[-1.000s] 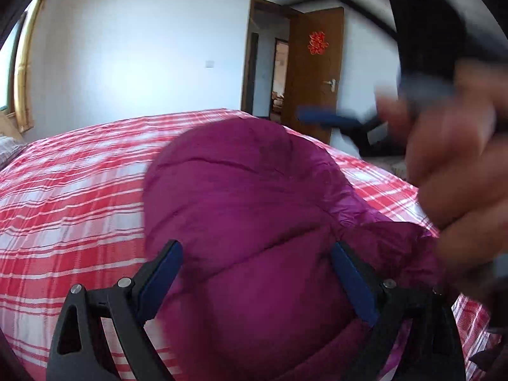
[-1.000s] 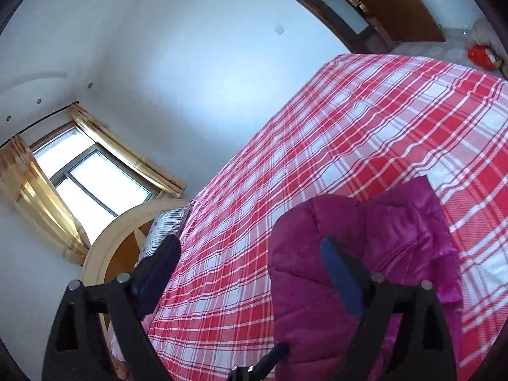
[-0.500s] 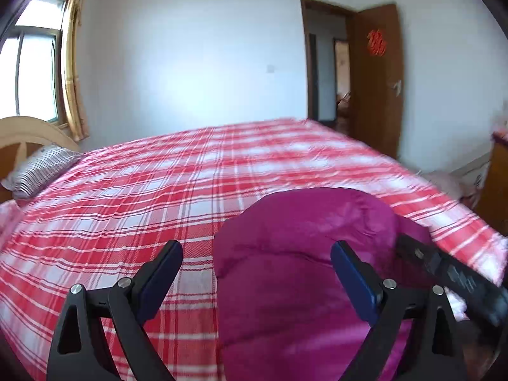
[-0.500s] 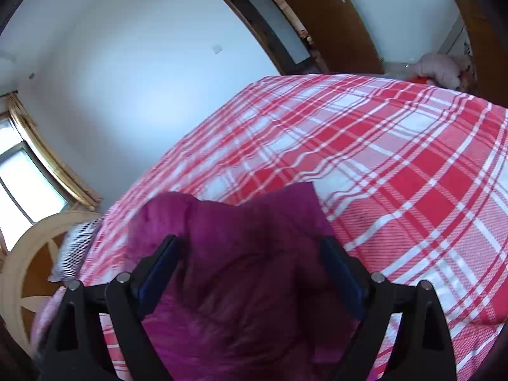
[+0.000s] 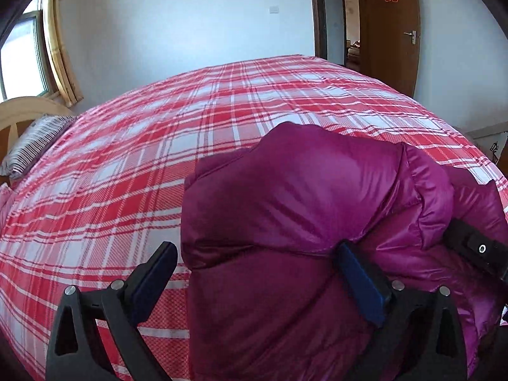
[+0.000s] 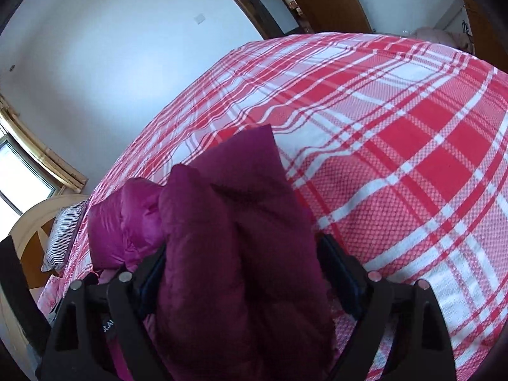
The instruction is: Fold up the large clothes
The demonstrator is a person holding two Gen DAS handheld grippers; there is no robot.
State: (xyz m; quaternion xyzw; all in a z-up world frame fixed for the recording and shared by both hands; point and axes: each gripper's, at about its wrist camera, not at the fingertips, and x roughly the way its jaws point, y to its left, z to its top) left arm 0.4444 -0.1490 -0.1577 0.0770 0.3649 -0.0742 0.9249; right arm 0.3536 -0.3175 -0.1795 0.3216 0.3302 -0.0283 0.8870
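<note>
A puffy magenta jacket (image 5: pixel 301 197) lies bunched on the red plaid bed (image 5: pixel 158 146). My left gripper (image 5: pixel 255 284) is low at the jacket's left edge, its jaws wide and opening. Its left finger (image 5: pixel 152 282) is over bare bedspread, and its right finger (image 5: pixel 358 285) sinks into a crease. A black bar of the other tool (image 5: pixel 473 247) rests against the jacket's right side. In the right wrist view a thick fold of the jacket (image 6: pixel 235 209) fills the gap of my right gripper (image 6: pixel 246 276). Those jaws are closing, still wide, and the fold touches both fingers.
A striped pillow (image 5: pixel 35 144) and a pale wooden headboard (image 5: pixel 19 111) are at the bed's left end, under a curtained window (image 5: pixel 19 54). A brown door (image 5: pixel 390 31) stands open at the far right. Plaid bedspread (image 6: pixel 397 146) stretches wide beyond and right of the jacket.
The left gripper has swung left, so only the jacket's left edge sits between its fingers; the blurred hand has left its view. The right gripper has come down onto the jacket.
</note>
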